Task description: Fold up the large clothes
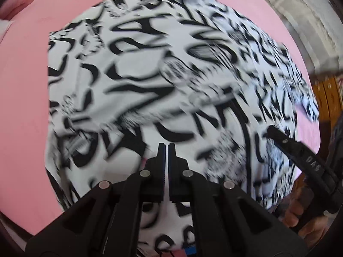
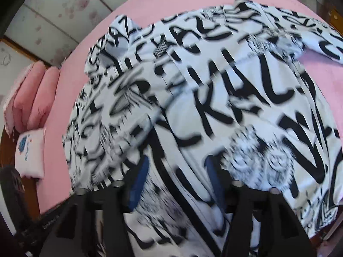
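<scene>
Pink pillows sit far left, clear of the work. The shirt lies spread on the pink bed. The left hand-held gripper is clenched, seemingly empty. The right hand-held gripper is released above the cloth; smooth the fold before regripping.

Pink bedsheet, pink pillows, small white printed cushion, floral wall

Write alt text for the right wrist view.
A black-and-white printed shirt lies spread on a pink bed, blurred by motion. The right gripper points down over it, jaws apart, nothing pinched. Pink pillows sit at the left edge.
</scene>
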Motion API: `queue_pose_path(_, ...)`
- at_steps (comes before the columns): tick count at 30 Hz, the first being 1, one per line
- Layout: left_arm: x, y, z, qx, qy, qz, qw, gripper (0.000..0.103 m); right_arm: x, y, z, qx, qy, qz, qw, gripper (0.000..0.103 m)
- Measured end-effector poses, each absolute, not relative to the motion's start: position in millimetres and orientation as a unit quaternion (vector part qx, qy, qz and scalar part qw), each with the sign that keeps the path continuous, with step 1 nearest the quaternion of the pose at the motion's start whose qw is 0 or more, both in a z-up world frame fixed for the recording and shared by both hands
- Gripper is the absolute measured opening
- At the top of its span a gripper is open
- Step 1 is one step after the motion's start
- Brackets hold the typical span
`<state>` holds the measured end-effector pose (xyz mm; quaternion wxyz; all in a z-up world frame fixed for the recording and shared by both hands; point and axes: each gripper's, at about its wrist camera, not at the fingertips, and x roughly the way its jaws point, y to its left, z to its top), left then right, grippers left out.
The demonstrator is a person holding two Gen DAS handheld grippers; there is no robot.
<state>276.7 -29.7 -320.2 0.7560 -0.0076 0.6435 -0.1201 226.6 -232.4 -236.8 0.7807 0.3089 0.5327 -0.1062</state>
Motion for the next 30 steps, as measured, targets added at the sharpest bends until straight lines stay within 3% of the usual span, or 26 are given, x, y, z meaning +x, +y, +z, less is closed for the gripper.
queue_pose_path(8, 238.4, -110.7, -313.7, 0.012, 0.669, -0.106, 0.735, 0.000, 171.7, -281.1, -242.0, 0.352, 0.560, -0.082, 0.745, 0.065)
queue_pose_path(17, 231.5, -245.6, -285.4, 0.005, 0.674, -0.137, 0.726, 0.004, 121.5, -408.8, -222.4, 0.422, 0.545, -0.108, 0.717, 0.068)
queue_pose_path(18, 232.8, -263.1, -281.4, 0.008, 0.671, -0.145, 0.727, 0.011, 115.2, -431.4, -222.7, 0.435, 0.539, -0.119, 0.711, 0.068)
queue_pose_path(21, 239.0, -310.2, -267.0, 0.007, 0.660, -0.161, 0.734, 0.058, 101.8, -482.0, -229.8, 0.473, 0.533, -0.143, 0.687, 0.072)
queue_pose_path(22, 242.6, -321.6, -263.1, 0.007, 0.654, -0.164, 0.738, 0.062, 97.1, -499.9, -234.6, 0.488, 0.531, -0.151, 0.677, 0.072)
queue_pose_path(30, 253.8, -418.1, -255.1, 0.031, 0.655, -0.205, 0.727, 0.063, 69.0, -637.9, -253.9, 0.576, 0.448, -0.226, 0.646, 0.072)
